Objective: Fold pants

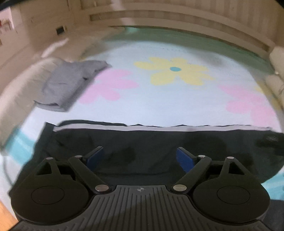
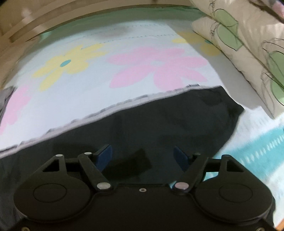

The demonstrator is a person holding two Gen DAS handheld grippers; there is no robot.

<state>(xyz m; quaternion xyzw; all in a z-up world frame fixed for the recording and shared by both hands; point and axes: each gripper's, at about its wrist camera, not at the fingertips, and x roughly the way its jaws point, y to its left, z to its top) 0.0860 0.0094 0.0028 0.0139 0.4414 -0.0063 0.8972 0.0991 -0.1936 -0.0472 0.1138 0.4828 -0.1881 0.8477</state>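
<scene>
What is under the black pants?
The black pants lie on a flowery bedsheet. The sheet shows around them, but the part beneath is covered, so anything else there is hidden.

A bed fills the room, its pale blue cover (image 1: 159, 106) printed with pink and yellow flowers. Behind it stands a slatted headboard (image 1: 177, 16) — probably wood. Patterned pillows (image 2: 248, 44) are stacked at the right.

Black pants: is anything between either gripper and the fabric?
Nothing visible. The left gripper and right gripper are both open directly over the black pants. The folded grey garment lies apart, far left.
</scene>
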